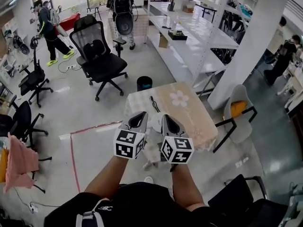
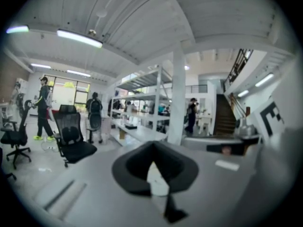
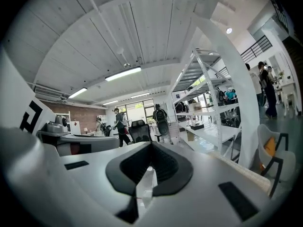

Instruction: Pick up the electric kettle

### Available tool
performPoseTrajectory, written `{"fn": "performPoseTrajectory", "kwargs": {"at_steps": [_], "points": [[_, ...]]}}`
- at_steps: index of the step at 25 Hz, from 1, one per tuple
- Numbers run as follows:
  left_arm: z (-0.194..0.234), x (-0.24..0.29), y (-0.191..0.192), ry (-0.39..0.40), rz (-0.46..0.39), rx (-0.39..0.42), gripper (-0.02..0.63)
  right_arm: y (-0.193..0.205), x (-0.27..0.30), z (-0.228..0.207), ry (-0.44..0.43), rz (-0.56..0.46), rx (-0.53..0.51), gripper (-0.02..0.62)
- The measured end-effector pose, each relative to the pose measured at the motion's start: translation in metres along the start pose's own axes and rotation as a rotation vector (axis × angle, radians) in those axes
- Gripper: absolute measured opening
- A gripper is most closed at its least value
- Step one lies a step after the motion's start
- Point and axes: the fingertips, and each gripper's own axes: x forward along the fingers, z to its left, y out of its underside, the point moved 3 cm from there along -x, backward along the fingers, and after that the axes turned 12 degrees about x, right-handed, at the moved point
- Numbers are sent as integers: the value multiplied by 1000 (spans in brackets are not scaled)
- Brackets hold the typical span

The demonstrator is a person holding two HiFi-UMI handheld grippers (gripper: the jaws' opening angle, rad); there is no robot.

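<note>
I see no electric kettle in any view. My left gripper (image 1: 140,115) and right gripper (image 1: 168,119) are held side by side at the near edge of a small table (image 1: 194,119) covered with a pale cloth that bears a flower print. A thin black cable (image 1: 154,104) lies on the cloth just beyond the jaws. The left gripper (image 2: 154,168) has its jaws together with nothing between them. The right gripper (image 3: 148,167) is likewise shut and holds nothing. Both point nearly level across the room.
A black office chair (image 1: 99,56) and a dark bin (image 1: 144,83) stand beyond the table. A grey chair with a yellow cushion (image 1: 239,111) is to its right, by a white pillar (image 1: 248,46). White shelving (image 1: 189,32) runs along the back. People stand far off.
</note>
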Motion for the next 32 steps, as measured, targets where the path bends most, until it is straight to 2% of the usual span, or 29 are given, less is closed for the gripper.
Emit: {"fn": "performPoseTrajectory", "kwargs": {"at_steps": [9, 20, 24, 26, 32], "points": [[30, 5, 37, 32, 73, -23, -3, 25, 36, 14, 26, 16, 11, -2], [89, 5, 67, 229, 85, 16, -3, 66, 59, 51, 227, -12, 10, 0], [90, 6, 80, 301, 93, 30, -3, 88, 57, 48, 297, -34, 84, 6], [91, 7, 88, 325, 102, 25, -3, 98, 56, 47, 315, -31, 85, 35], [80, 12, 119, 394, 160, 9, -3, 145, 50, 28, 358, 48, 117, 88]]}}
